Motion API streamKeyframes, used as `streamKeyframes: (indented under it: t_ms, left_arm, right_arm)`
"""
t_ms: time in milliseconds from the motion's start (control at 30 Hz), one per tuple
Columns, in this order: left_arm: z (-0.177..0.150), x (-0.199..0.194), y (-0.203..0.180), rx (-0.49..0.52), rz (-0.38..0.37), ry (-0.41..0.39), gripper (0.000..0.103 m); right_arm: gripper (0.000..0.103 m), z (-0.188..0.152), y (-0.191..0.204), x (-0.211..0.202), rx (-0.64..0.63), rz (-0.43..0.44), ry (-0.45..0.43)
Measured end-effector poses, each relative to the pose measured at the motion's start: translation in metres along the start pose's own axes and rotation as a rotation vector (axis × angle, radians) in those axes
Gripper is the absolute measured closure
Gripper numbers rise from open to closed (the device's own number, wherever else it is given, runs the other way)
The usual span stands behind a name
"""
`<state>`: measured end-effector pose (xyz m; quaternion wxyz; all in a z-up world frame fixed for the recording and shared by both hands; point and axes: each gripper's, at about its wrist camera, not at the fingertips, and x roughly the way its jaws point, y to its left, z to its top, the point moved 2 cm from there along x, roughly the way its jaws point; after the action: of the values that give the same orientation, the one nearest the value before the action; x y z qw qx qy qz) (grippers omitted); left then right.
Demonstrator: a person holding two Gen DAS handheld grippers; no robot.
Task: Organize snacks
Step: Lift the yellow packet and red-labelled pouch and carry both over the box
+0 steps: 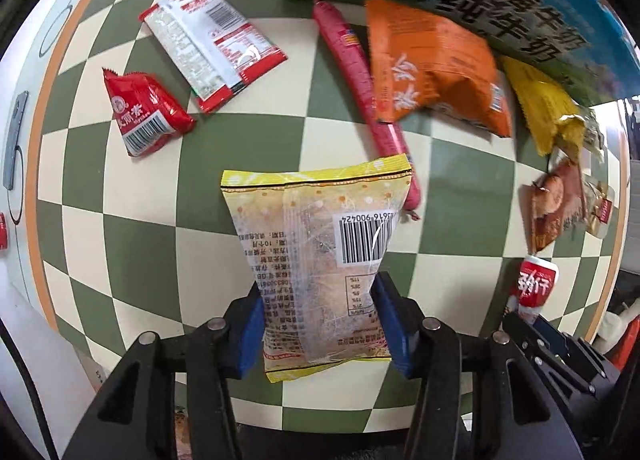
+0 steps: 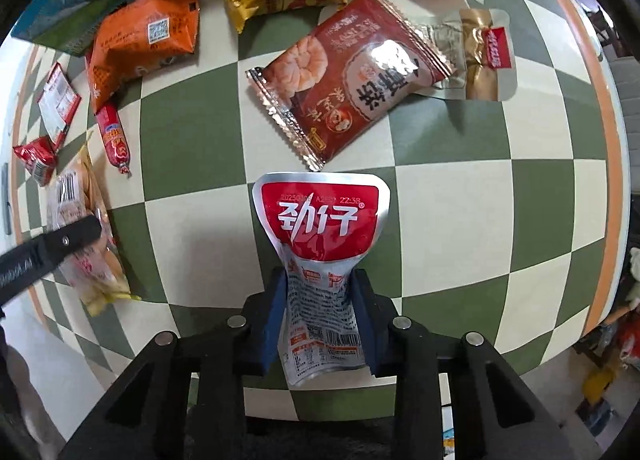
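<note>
Left gripper [image 1: 320,324] fingers pinch the yellow bread packet [image 1: 320,256], right gripper [image 2: 320,316] fingers the red-and-silver pouch [image 2: 320,260], both long axes pointing ahead toward the milk carton [image 1: 500,0].

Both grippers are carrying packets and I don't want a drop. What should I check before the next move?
1. Left gripper shut on the yellow bread packet: ok, pinched at mid-body.
2. Right gripper shut on the red-and-silver pouch: ok, waist squeezed.
3. Grippers apart from each other: ok, side by side with a gap.
4. Drop spot by the milk carton: not ok, orange packet and sausage crowd it.
5. Packets lifted off the checkered table: cannot tell.
</note>
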<state>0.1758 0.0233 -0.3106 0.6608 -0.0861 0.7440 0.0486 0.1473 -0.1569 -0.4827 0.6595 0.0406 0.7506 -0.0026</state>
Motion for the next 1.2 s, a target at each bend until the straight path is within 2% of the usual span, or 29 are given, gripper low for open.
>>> streamKeyframes:
  t_ms: [233,500,700,800,900,967,1100,1200]
  left_arm:
    - [-0.001,-0.023,-0.015,0.032,-0.022,-0.034,0.055]
    - [0.002,-0.107,-0.048,0.117,-0.077,-0.183,0.055]
    - [0.055,-0.183,-0.057,0.181,-0.143,-0.284,0.055]
    - [0.089,-0.209,-0.064,0.196,-0.154,-0.317,0.055]
    - [0.118,-0.223,-0.07,0.192,-0.158,-0.332,0.055]
    - [0.145,-0.231,-0.071,0.179,-0.155,-0.335,0.055]
    - [0.207,-0.233,-0.071,0.151,-0.12,-0.323,0.055]
    - [0.247,-0.224,-0.068,0.136,-0.086,-0.301,0.055]
  right_arm:
    - [0.071,0.003,-0.016,-0.015,0.044,0.077,-0.034]
    - [0.071,0.02,-0.019,-0.068,0.047,0.155,-0.112]
    - [0.071,0.05,-0.037,-0.122,0.039,0.227,-0.191]
    - [0.071,0.071,-0.042,-0.158,0.036,0.279,-0.227]
    - [0.071,0.094,-0.049,-0.194,0.024,0.308,-0.286]
    - [0.071,0.121,-0.047,-0.214,0.017,0.311,-0.321]
    - [0.071,0.176,-0.047,-0.249,0.001,0.279,-0.384]
    - [0.071,0.225,-0.048,-0.256,0.006,0.253,-0.392]
